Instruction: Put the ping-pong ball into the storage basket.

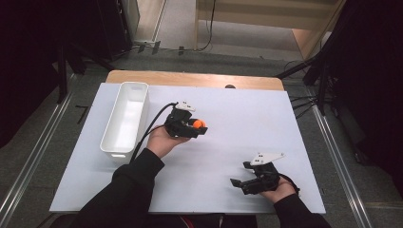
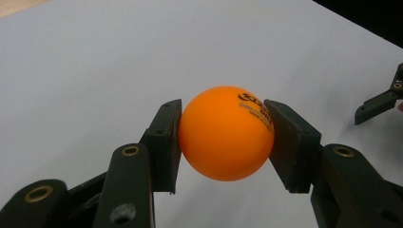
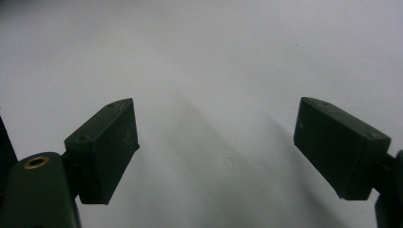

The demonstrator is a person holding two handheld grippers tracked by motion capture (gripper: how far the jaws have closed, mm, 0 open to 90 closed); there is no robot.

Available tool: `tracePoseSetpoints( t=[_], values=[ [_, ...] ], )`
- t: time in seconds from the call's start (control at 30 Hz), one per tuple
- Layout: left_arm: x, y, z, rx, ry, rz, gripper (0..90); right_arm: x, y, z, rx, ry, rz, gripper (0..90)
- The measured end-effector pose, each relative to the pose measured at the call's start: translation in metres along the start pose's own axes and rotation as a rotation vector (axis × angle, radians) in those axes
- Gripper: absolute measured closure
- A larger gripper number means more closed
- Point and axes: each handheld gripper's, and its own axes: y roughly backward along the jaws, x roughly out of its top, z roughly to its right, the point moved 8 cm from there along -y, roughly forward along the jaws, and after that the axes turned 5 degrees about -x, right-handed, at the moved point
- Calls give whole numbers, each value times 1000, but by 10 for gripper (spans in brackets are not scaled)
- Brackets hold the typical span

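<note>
Holding the orange ball (image 2: 225,134) clamped in the left gripper (image 1: 197,129), mid-frame; drop into the white bin (image 1: 124,142) at left remains, I'd judge. Right gripper (image 3: 216,152) wide, empty.

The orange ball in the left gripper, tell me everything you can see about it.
The small orange ball is round, smooth and matte, like a plastic table-tennis ball, with small black printed lettering near its top right in the left gripper view. The left gripper clamps it, one flat black pad pressing on each side. In the high view it sits right of the long white plastic bin, over the white table sheet; whether it touches the sheet is unclear.
</note>
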Motion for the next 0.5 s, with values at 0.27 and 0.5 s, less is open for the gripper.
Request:
tracePoseSetpoints(
  t=[0.27, 0.5],
  values=[
    [2, 7, 1, -5, 15, -6, 506, 0, 0, 1, -4, -3, 7, 137],
    [4, 14, 0, 3, 16, -3, 507, 0, 0, 1, -2, -3, 6, 136]
  ],
)
